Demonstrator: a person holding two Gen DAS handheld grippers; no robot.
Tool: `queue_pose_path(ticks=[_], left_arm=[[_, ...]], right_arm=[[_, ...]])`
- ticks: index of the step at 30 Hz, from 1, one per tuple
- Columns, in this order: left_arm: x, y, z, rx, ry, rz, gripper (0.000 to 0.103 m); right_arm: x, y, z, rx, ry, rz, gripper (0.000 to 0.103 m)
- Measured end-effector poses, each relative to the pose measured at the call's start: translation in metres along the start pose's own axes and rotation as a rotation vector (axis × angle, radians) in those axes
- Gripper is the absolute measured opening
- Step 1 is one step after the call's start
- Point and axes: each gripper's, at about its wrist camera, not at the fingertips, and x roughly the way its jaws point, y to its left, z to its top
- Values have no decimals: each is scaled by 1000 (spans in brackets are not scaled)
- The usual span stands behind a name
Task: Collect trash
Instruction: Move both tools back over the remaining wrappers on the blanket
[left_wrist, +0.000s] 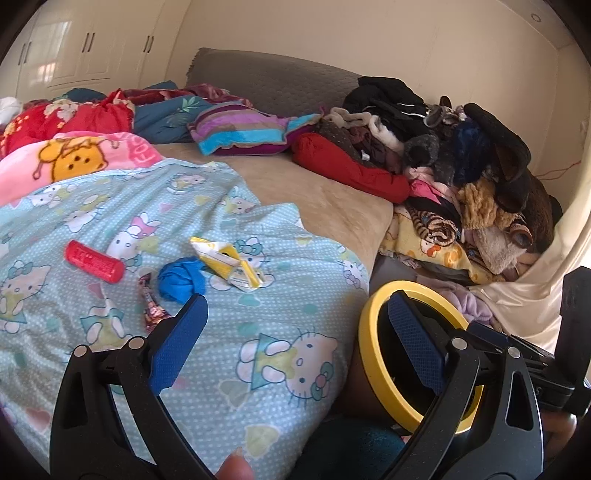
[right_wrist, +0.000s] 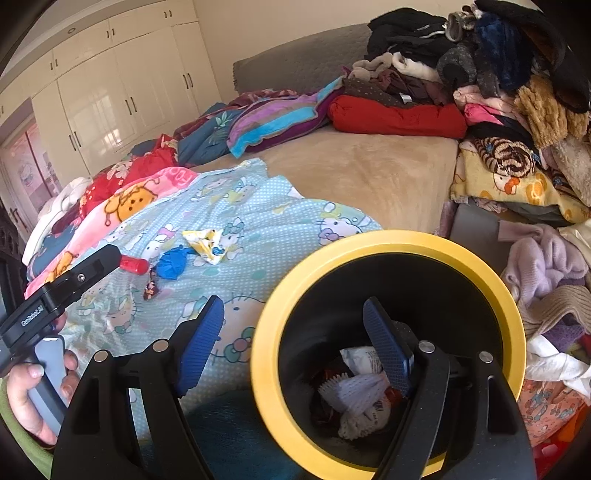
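Note:
On the light blue cartoon-cat sheet (left_wrist: 229, 325) lie a red tube (left_wrist: 94, 261), a crumpled blue piece (left_wrist: 181, 279), a crumpled yellow-white wrapper (left_wrist: 231, 264) and a dark candy wrapper (left_wrist: 151, 308). They also show in the right wrist view: tube (right_wrist: 135, 264), blue piece (right_wrist: 171, 263), yellow wrapper (right_wrist: 207, 242), candy wrapper (right_wrist: 150, 288). My left gripper (left_wrist: 299, 317) is open and empty, just short of them. A black bin with a yellow rim (right_wrist: 388, 240) stands beside the bed, with white mesh and paper trash (right_wrist: 360, 393) inside. My right gripper (right_wrist: 295, 325) is open and empty, its right finger over the bin's mouth.
A big pile of clothes (left_wrist: 461, 155) fills the bed's far right side and spills to the floor (right_wrist: 546, 280). Blankets and a striped pillow (left_wrist: 243, 127) lie at the back. White wardrobes (right_wrist: 122, 96) stand behind. The bin's rim also shows in the left wrist view (left_wrist: 369, 332).

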Motion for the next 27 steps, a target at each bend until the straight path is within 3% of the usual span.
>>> queue_pose_path(ticks=[14, 27], left_arm=[[-6, 37, 2, -71, -16, 61, 90], [-2, 88, -1, -164, -1, 135, 90]], right_arm=[[7, 45, 11, -94, -50, 38, 78], [54, 80, 34, -149, -47, 61, 78]])
